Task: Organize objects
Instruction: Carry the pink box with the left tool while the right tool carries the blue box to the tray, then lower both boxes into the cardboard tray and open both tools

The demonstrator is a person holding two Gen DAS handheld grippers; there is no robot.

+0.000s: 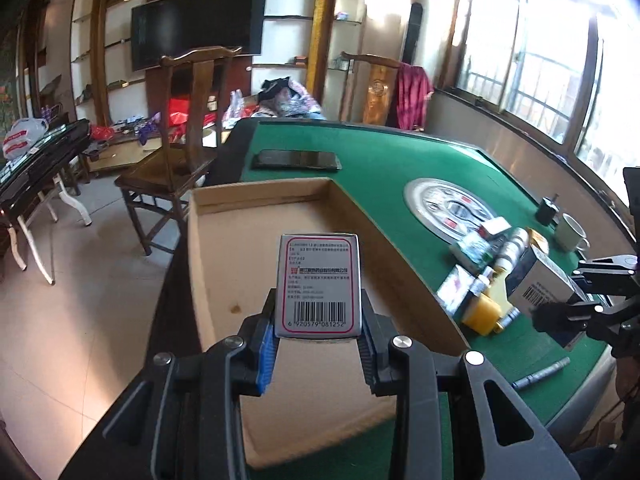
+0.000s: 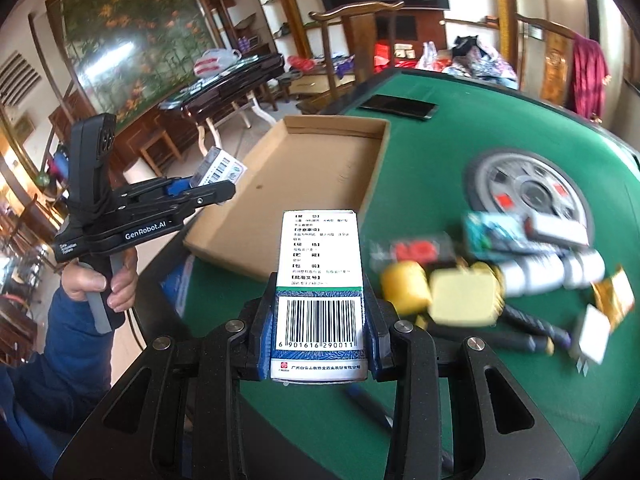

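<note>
Over green felt table (image 1: 400, 160), each claw clamped on a barcoded box: left claw (image 1: 319, 334) 6920579081252, right claw (image 2: 319, 354) 6901616290011.

Matt brown cardboard tray (image 1: 224, 240), plain and faintly stained, at frame centre. Green felt table (image 1: 384, 160), soft and napless. Glossy printed card on the red-bordered box (image 1: 319, 286) and the green-banded box (image 2: 320, 296). Black matt plastic gripper arms, bright metal rivets. Polished dark wooden chair (image 1: 184, 128), upper left.

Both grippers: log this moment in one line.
left gripper: shut on red-bordered medicine box | right gripper: shut on green-banded medicine box | cardboard tray: empty
</note>
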